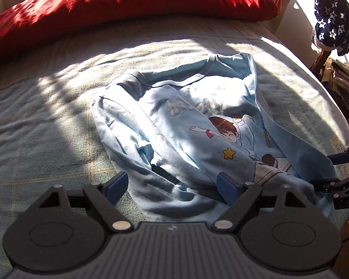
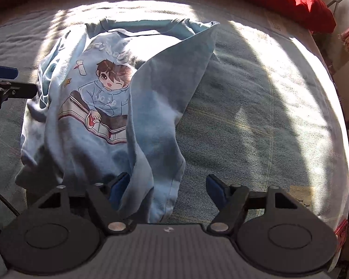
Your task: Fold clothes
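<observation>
Lying crumpled on a bed (image 1: 46, 121), a light blue shirt (image 1: 174, 121) is seen with its ribbed neckline toward a red pillow (image 1: 128, 2) and its printed front facing up. The print shows a cartoon child with brown hair in a hooded top, seated on an open book, with a small yellow star beside it. The fabric is soft knit, rumpled into shallow folds, and one side panel is doubled over the print as a long tapering flap whose stitched hem runs down toward the camera in the right wrist view. The bed is covered by a grey-green woven cloth with a fine ribbed weave, crossed by hard sunlight and shadow. The left gripper (image 1: 173, 187) is held spread wide over the shirt's lower edge, its blue pads clear of the cloth. The right gripper (image 2: 167, 189) is also parted, with the hemmed flap lying between its fingers against the left-hand blue pad; the other pad stands apart from it. A dark star-patterned cloth (image 1: 333, 22) is seen hanging beyond the bed's far corner.
</observation>
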### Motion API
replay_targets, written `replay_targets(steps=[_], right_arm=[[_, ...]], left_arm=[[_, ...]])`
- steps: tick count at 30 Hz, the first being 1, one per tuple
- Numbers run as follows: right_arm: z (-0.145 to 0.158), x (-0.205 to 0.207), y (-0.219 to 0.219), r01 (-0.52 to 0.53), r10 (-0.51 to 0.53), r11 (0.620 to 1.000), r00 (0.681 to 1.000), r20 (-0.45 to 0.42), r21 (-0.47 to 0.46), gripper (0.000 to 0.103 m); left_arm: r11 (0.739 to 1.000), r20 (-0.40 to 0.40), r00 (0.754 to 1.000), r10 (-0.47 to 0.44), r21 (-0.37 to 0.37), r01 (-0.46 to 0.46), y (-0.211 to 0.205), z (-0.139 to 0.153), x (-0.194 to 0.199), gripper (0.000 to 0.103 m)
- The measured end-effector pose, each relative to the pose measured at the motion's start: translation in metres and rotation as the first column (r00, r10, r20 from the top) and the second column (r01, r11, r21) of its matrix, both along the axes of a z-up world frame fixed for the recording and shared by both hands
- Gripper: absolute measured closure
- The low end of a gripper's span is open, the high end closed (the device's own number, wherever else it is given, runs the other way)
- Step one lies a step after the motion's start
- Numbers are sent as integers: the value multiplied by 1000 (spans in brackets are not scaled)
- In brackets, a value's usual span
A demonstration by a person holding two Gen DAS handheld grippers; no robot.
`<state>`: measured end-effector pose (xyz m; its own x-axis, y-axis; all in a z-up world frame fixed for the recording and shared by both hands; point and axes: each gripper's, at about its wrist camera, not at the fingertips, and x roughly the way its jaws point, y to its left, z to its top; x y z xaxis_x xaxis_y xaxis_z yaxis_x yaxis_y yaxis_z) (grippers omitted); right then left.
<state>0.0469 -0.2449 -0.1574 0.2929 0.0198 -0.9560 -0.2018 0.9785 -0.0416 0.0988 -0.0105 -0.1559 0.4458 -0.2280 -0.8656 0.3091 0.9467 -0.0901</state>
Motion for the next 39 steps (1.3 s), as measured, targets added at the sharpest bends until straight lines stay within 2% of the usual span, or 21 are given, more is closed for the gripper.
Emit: replay_targets(steps=[1,2,3,5,7,13,17,23,26,28,30,32,33,38,39], right_arm=[[-1,0,-1,-10,10,1000,1000,-9,12,57],[-2,0,-2,-19,20,1000,1000,-18,24,75],[-2,1,-4,-25,27,999,999,-28,42,87],[-1,3,-12,-36,38,998,999,-36,56,89],[1,6,-21,-45,46,998,999,-24,36,96],[4,21,-56,-55,55,998,998,8,-21,98],[5,37,-85,-59,67,990,996,60,-129,99],[1,68,-135,-26,44,980,995,90,-198,100],[4,81,-159,1,8,994,996,90,-109,98],[5,80,-169,33,-30,999,995,93,-29,88],[0,76,-176,61,-67,993,996,61,96,72],[-7,71,-179,83,-89,976,996,20,202,66],[-14,67,-177,81,-81,973,997,-7,218,60],[-49,54,-173,91,-65,958,992,-104,271,61],[-52,53,-174,96,-63,947,991,-117,308,80]], left_arm=[[1000,0,1000,0,-2,0,-1,1,1,20],[1000,-2,1000,-2,-6,2,-3,1,1,20],[1000,-5,1000,-4,-9,4,-5,2,2,20],[1000,-6,1000,-1,-9,1,-10,3,4,20],[1000,-6,1000,1,-9,-2,-14,3,6,20],[1000,-20,1000,-9,15,10,-32,-3,10,20],[999,-22,1000,0,41,1,-43,-7,14,20],[997,-31,999,8,75,-5,-60,-11,21,20],[997,-26,1000,9,81,-7,-68,-9,24,20],[997,-28,1000,12,79,-10,-72,-9,27,20],[997,-36,999,9,79,-6,-77,-10,30,20],[996,-44,999,-4,86,7,-82,-12,31,20],[996,-46,999,-12,89,16,-85,-13,32,20],[994,-59,998,-36,100,41,-96,-17,34,20],[994,-61,997,-38,102,44,-98,-18,34,20]])
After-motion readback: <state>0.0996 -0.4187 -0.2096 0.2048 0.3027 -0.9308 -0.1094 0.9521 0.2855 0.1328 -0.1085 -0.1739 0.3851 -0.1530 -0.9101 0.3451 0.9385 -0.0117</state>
